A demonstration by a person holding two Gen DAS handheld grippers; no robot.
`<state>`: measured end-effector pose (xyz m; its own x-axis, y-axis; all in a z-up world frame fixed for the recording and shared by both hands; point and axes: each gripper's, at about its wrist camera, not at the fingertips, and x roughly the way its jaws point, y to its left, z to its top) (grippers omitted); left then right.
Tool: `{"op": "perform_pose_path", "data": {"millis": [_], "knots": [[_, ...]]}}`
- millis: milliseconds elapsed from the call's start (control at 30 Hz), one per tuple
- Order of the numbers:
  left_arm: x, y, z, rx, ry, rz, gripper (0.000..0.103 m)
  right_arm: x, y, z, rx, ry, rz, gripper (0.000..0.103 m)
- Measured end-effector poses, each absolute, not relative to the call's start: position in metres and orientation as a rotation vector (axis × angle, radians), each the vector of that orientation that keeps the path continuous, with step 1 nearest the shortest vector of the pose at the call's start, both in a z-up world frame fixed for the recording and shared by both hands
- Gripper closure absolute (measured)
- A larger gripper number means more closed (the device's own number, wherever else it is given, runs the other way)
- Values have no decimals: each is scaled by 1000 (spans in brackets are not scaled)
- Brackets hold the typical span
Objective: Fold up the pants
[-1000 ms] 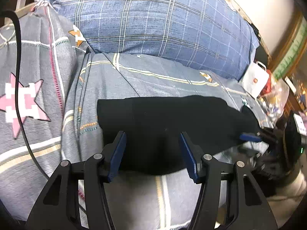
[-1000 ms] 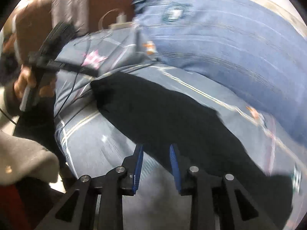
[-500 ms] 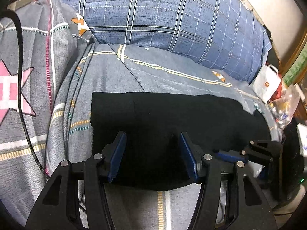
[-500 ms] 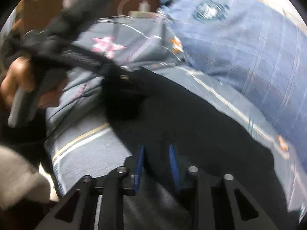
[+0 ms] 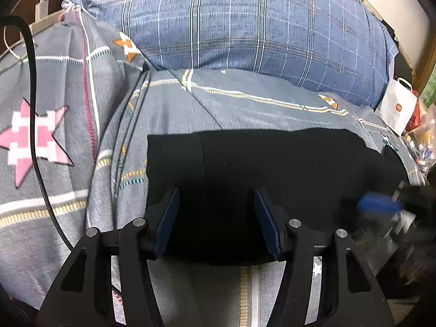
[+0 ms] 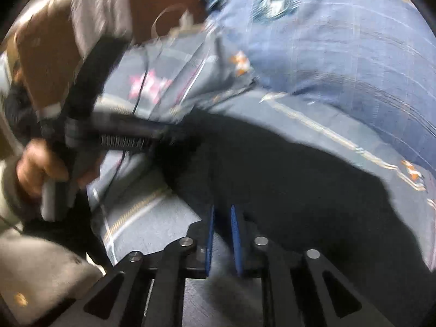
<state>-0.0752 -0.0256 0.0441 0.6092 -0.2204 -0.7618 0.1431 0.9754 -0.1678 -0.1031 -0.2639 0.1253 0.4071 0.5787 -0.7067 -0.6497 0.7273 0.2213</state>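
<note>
Black pants (image 5: 272, 169) lie flat across a grey patterned bed cover, folded into a long dark band. My left gripper (image 5: 216, 204) is open, its blue pads spread wide over the pants' near edge at the left end. In the right wrist view the pants (image 6: 286, 179) run from centre to the right. My right gripper (image 6: 223, 212) has its blue pads drawn close together over the pants' near edge; the blur hides whether cloth is pinched. The right gripper also shows as a blurred blue pad in the left wrist view (image 5: 378, 205).
A large blue plaid pillow (image 5: 245, 24) lies behind the pants. A grey cover with a pink star (image 5: 30, 139) and a black cable (image 5: 32, 103) are at left. A white paper bag (image 5: 397, 106) and clutter sit at far right. The hand holding the left gripper (image 6: 41, 169) is at left.
The right gripper's pads have closed from a moderate gap to a narrow one at the pants' near edge. The left gripper stays open and has shifted slightly over the pants.
</note>
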Motion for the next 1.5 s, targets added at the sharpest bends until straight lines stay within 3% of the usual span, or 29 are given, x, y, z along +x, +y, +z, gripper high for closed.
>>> {"op": "perform_pose_path", "data": {"millis": [200, 533, 567, 633, 767, 967, 1200, 1300, 1400, 1500], "knots": [[-73, -32, 58, -87, 852, -210, 46, -56, -337, 134, 80, 856, 516, 70], [-55, -42, 40, -76, 894, -185, 46, 16, -357, 90, 255, 1032, 491, 69], [-55, -43, 39, -73, 893, -184, 46, 20, -353, 85, 255, 1055, 496, 70], [-53, -42, 39, -74, 894, -181, 46, 20, -348, 83, 239, 1033, 500, 91], [-50, -39, 35, -82, 897, -171, 46, 14, -345, 96, 189, 947, 482, 94], [-47, -38, 28, -81, 897, -169, 46, 21, -337, 74, 143, 974, 404, 94], [-56, -39, 48, -101, 885, -176, 46, -6, -378, 106, 255, 920, 372, 77], [-63, -50, 64, -87, 851, -211, 46, -42, -421, 121, 270, 886, 271, 76], [-63, -72, 74, -67, 836, -282, 35, -79, -475, 130, 270, 874, 114, 74], [-56, -99, 74, -71, 853, -367, 34, -114, -532, 119, 308, 910, -56, 70]]}}
